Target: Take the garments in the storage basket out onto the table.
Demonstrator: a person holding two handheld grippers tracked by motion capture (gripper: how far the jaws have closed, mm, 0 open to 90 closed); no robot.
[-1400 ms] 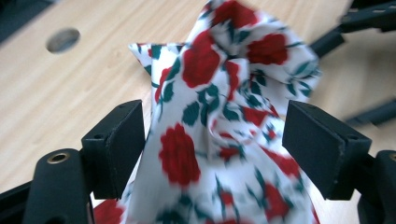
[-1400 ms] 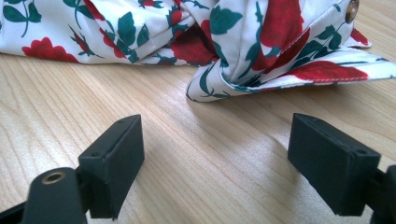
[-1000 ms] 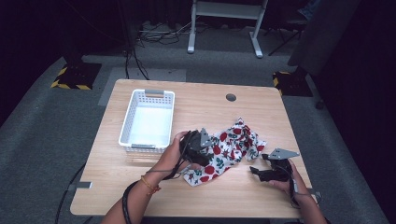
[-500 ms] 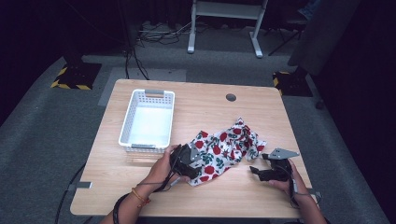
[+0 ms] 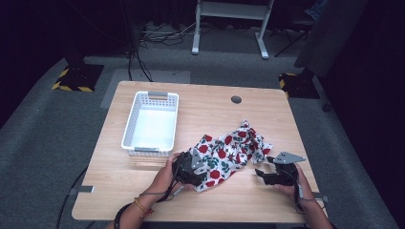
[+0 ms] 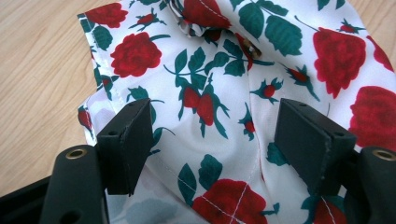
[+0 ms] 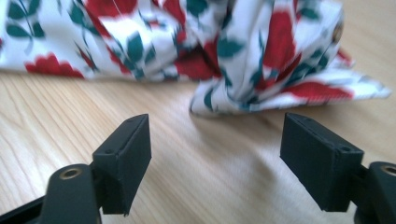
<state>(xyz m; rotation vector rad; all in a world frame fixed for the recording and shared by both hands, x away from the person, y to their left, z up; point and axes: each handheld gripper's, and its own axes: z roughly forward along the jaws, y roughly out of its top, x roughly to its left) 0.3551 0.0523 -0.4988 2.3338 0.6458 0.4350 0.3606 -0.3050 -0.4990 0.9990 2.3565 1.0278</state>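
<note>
A white cloth printed with red roses and green leaves [image 5: 229, 149] lies crumpled on the wooden table [image 5: 210, 102], right of centre. My left gripper [image 5: 193, 171] rests on the cloth's near-left end. In the left gripper view its jaws [image 6: 215, 121] stand open with the cloth [image 6: 219, 70] spread under and between them. My right gripper [image 5: 261, 174] is low over bare wood, just off the cloth's near-right end. Its jaws [image 7: 217, 133] are open and empty, and the bunched cloth edge [image 7: 261, 60] lies a short way ahead of them.
A white plastic basket [image 5: 150, 124] with nothing in it stands at the table's left, close to my left hand. A round cable hole [image 5: 236, 99] sits near the far edge. Bare wood stretches along the near edge and the far right.
My left gripper has slid toward the near edge and slightly left, down to the cloth's near-left end. The right gripper has stayed where it was.
</note>
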